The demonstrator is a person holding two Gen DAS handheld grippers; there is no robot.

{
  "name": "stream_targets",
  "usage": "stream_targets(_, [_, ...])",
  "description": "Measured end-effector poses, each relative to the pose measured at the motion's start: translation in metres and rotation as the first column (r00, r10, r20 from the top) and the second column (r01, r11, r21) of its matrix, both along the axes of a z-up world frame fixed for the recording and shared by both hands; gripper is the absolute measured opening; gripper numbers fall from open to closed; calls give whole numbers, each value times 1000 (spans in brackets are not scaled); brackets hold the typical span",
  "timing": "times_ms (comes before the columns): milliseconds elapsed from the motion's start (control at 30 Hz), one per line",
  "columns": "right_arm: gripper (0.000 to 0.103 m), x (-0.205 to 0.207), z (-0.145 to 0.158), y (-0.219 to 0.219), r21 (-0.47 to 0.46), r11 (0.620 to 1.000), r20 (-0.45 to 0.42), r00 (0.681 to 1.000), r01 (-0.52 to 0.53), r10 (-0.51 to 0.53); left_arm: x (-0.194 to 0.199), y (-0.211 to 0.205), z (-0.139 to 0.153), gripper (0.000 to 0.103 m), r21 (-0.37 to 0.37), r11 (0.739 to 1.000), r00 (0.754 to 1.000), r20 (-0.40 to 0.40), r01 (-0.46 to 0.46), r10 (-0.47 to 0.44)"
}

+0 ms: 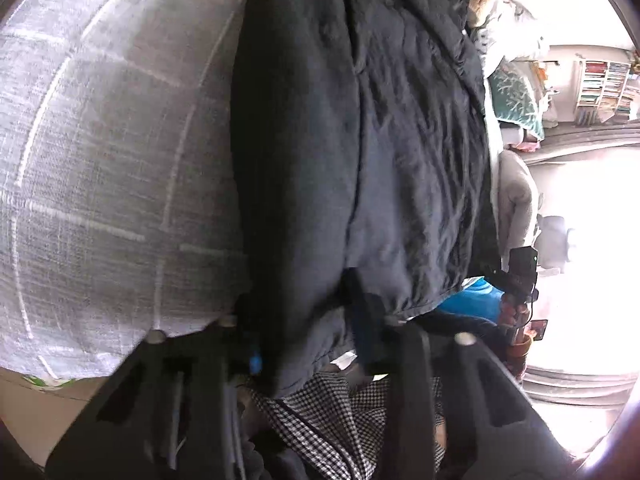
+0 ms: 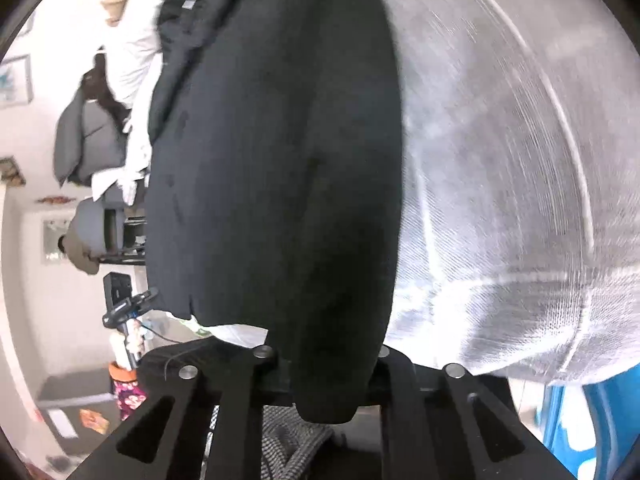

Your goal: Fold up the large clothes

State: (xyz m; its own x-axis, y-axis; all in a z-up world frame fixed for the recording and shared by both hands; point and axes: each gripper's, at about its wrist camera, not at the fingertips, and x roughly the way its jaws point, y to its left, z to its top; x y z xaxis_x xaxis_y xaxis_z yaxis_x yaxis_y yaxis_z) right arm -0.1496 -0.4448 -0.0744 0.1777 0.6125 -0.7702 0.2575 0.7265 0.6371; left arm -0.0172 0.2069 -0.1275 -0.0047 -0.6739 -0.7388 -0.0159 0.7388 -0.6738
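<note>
Folding is mid-lift: the large dark navy cloth garment (image 1: pixel 360 140) hangs over the grey-white windowpane-check woven cover (image 1: pixel 100 160), pinched at its near edge by both tools. The left gripper (image 1: pixel 308 340) and right gripper (image 2: pixel 328 364) each have fingers closed narrow on that hem. Judged next: carry the held edge across evenly, keeping both corners level.

Dark garment (image 1: pixel 360 140) on grey windowpane-checked bedspread (image 1: pixel 100 160)
</note>
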Motion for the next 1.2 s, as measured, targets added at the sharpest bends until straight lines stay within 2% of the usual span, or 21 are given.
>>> stream_targets(33, [11, 0, 8, 3, -21, 1000, 34, 999, -3, 4, 0, -1, 5, 19, 2, 1000, 1000, 18, 0, 0])
stream_targets(133, [9, 1, 34, 18, -97, 995, 141, 990, -10, 23, -2, -1, 21, 10, 2, 1000, 996, 88, -8, 8])
stream_targets(267, [8, 4, 68, 34, -150, 988, 294, 955, 15, 30, 0, -3, 52, 8, -62, 997, 978, 199, -48, 59])
stream_targets(433, [8, 15, 102, 42, -172, 980, 428, 904, 97, -15, 11, -15, 93, 7, -115, 991, 936, 334, -73, 107])
stream_targets(533, [8, 26, 120, 47, -187, 974, 486, 874, 130, -24, 22, -26, 119, 7, -127, 987, 903, 407, -95, 139])
stream_targets(667, [8, 44, 149, 53, -251, 954, 565, 825, 165, 6, 42, -30, 159, 7, -104, 985, 818, 548, -140, 174])
stream_targets(733, [8, 56, 163, 50, -257, 948, 599, 801, 186, 5, 54, -29, 173, 7, -109, 981, 787, 585, -159, 193])
stream_targets(833, [8, 75, 178, 37, -255, 941, 633, 774, 221, -10, 86, -29, 188, 7, -102, 974, 748, 625, -203, 221])
stream_targets(933, [8, 107, 189, 19, -247, 933, 650, 759, 261, -40, 128, -29, 195, 8, -96, 962, 722, 643, -254, 255])
stream_targets(1000, [8, 133, 193, 11, -248, 925, 655, 754, 288, -59, 161, -30, 196, 8, -89, 954, 719, 638, -287, 276])
stream_targets(1133, [8, 193, 193, -5, -260, 907, 632, 769, 332, -100, 220, -43, 194, 8, -46, 942, 720, 633, -334, 286])
stream_targets(1200, [8, 225, 189, -13, -268, 901, 619, 778, 340, -110, 252, -53, 188, 8, -2, 938, 714, 648, -347, 266])
